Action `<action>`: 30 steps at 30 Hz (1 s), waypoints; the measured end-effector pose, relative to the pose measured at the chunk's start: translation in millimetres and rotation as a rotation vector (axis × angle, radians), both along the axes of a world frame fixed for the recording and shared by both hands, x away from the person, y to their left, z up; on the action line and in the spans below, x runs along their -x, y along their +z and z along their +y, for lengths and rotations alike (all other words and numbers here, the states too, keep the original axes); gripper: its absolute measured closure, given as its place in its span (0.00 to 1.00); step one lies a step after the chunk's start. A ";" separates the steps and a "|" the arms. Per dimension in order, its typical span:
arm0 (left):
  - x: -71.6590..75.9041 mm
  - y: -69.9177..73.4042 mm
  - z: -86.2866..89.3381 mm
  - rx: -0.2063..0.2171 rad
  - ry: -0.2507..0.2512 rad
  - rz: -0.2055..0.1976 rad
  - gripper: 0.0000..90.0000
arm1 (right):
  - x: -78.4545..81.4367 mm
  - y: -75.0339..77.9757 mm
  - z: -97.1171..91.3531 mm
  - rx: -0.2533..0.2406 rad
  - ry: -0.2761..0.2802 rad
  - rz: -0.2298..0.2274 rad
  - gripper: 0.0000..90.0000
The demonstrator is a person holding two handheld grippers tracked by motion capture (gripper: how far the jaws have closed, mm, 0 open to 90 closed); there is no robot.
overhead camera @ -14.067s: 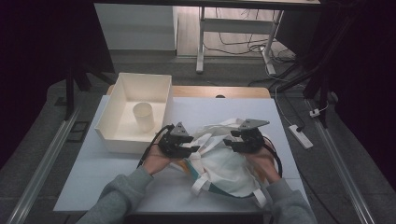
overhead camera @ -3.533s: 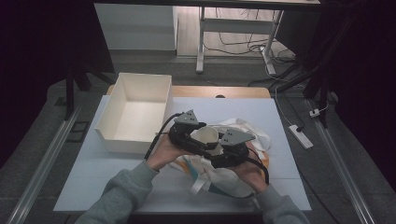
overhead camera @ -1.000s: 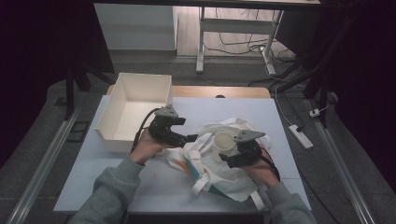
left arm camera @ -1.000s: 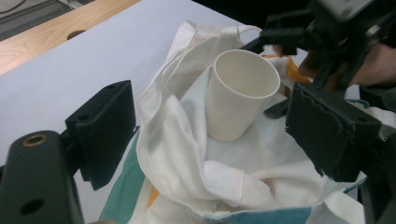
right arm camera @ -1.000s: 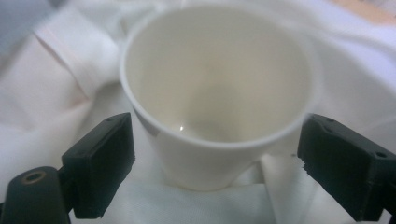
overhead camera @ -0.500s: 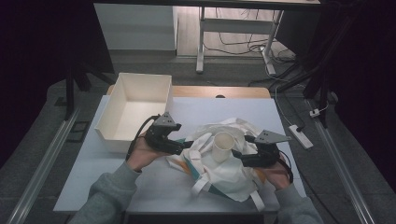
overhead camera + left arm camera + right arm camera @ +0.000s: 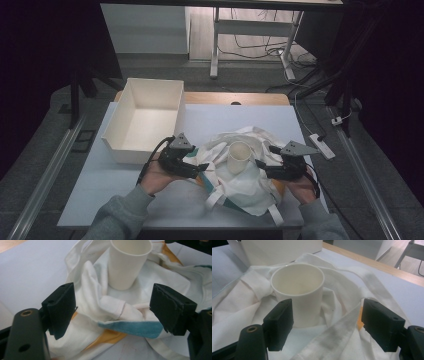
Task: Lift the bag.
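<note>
A white paper cup [image 7: 239,156] [image 7: 128,262] [image 7: 298,293] stands upright in the hollow of a crumpled white cloth bag [image 7: 250,192] [image 7: 112,307] [image 7: 239,307] with teal and orange patches. My left gripper [image 7: 200,160] [image 7: 116,301] sits at the bag's left edge, jaws apart around a fold of cloth without pressing it. My right gripper [image 7: 264,156] [image 7: 328,315] is at the bag's right side, pointing at the cup, which stands free just ahead of its jaws. Both pairs of jaws have just been closing slightly and grip nothing.
An empty white box [image 7: 135,152] stands at the back left of the pale table [image 7: 100,190], close to my left hand. A wooden strip [image 7: 235,98] runs along the far edge. A power strip [image 7: 320,145] lies on the floor beside the table's right side.
The cup, once in the box, now stands on the bag. Over the last second my right gripper drew back to the right, away from the cup, and my left gripper sank toward the bag's left edge.
</note>
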State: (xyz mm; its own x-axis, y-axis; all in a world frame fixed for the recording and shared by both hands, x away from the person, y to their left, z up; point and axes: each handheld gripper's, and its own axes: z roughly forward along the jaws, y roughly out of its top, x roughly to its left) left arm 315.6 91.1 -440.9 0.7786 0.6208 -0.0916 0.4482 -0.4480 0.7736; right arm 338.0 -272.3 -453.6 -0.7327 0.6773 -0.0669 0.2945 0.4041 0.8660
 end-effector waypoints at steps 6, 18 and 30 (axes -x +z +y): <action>-1.8 -9.3 -0.8 -0.010 0.045 0.013 0.25 | -1.4 -5.3 -2.9 0.028 -0.022 0.005 0.29; -6.6 -22.3 -4.0 -0.044 0.132 0.015 0.39 | 0.8 -4.3 -3.3 0.055 -0.056 -0.033 0.29; -9.4 -40.6 -6.6 -0.097 0.148 0.038 0.47 | 1.5 -7.5 -1.0 0.079 -0.037 -0.026 0.29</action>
State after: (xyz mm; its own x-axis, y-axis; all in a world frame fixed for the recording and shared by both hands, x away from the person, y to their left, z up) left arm 325.0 84.5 -481.6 0.6752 0.7357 -0.0534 0.5428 -0.4466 0.7113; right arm 336.5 -273.3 -461.1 -0.7049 0.6955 -0.1394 0.2886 0.4607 0.8393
